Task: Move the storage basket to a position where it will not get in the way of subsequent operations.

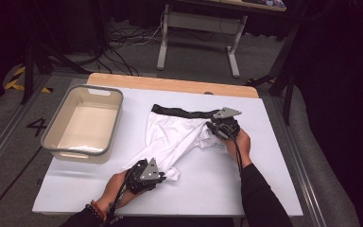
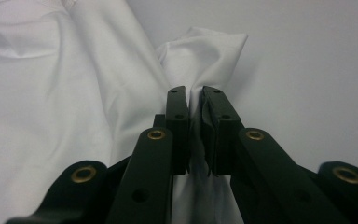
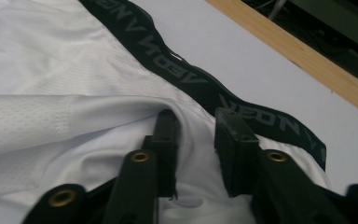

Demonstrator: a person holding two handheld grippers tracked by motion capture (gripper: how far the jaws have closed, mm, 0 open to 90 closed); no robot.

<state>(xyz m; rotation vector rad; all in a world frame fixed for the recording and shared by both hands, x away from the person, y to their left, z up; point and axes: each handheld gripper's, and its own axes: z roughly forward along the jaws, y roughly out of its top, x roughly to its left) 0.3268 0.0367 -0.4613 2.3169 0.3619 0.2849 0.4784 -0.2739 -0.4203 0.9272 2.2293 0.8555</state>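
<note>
White table (image 1: pixel 246 189), grey-rimmed bin (image 1: pixel 84 124) at its far left, well apart from the work. Mid-table, white shorts (image 1: pixel 172 137) half folded, black waistband (image 1: pixel 182 112) on the far edge, long axis running diagonally from that band down toward the near left, where one leg tapers to a bunched tip.

Left gripper (image 1: pixel 158 178) at that near tip, jaws drawn narrow and pinching a pleat of the cloth between the pads, as seen close up in the left gripper view (image 2: pixel 195 100); hand low on the table, forearm entering from the bottom edge, aimed along the leg.

Right gripper (image 1: pixel 216 128) at the right end of the waistband, atop a doubled fold; jaws (image 3: pixel 196 121) parted a little, white fabric lying between them, pads apparently not pressing. Wrist bent inward, sleeve rising from the bottom right.

Likely hinge of the next fold: right gripper nearer the band, left nearer the hem, cloth stretched between.
</note>
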